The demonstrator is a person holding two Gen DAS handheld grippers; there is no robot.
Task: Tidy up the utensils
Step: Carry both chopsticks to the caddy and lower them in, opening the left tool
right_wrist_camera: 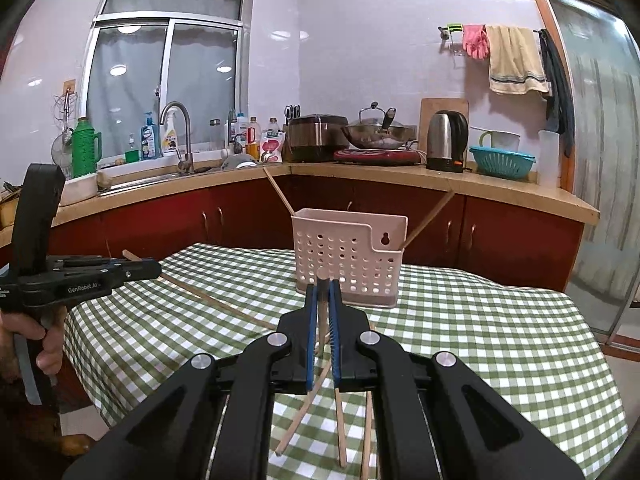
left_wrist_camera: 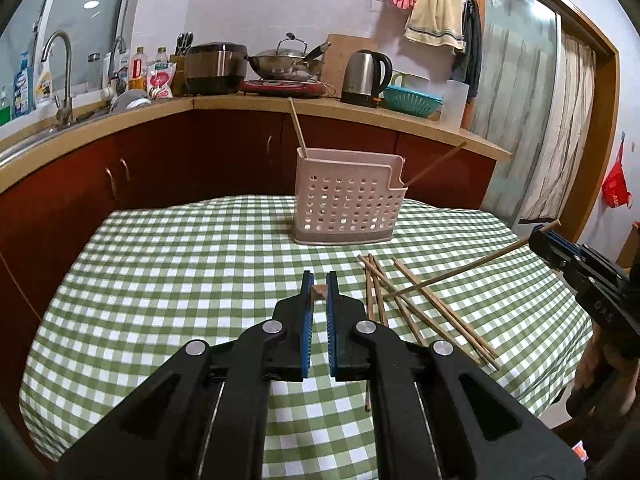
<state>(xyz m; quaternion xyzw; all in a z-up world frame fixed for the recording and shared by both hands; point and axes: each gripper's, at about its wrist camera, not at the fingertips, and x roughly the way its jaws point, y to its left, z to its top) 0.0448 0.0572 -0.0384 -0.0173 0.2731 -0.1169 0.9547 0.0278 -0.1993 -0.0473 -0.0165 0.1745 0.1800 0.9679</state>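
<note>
The left gripper [left_wrist_camera: 319, 286] has its jaws clamped on one chopstick [left_wrist_camera: 319, 291], whose butt end shows between the blue pads; in the right wrist view that same chopstick [right_wrist_camera: 224, 304] runs from the gripper at 9 o'clock down toward the middle of the table [right_wrist_camera: 500, 340], which is covered in a green-and-white check cloth. The right gripper [right_wrist_camera: 322, 292] likewise has its jaws closed on a second chopstick [right_wrist_camera: 322, 312], gripped near its upper end; in the left wrist view this one slants from the gripper at 3 o'clock [left_wrist_camera: 538, 236] down toward the loose chopsticks [left_wrist_camera: 424, 308]. Those loose sticks lie criss-crossed on the cloth, at about 4 o'clock from the holder. The pale perforated utensil holder [left_wrist_camera: 348, 204] stands upright toward the far edge of the table, at 12 o'clock from both grippers and well apart from them. Two chopsticks already stand in it, one leaning out at 11 o'clock [left_wrist_camera: 297, 128], the other at 2 o'clock [left_wrist_camera: 438, 163]. A hand [right_wrist_camera: 44, 344] grips the left gripper's handle.
</note>
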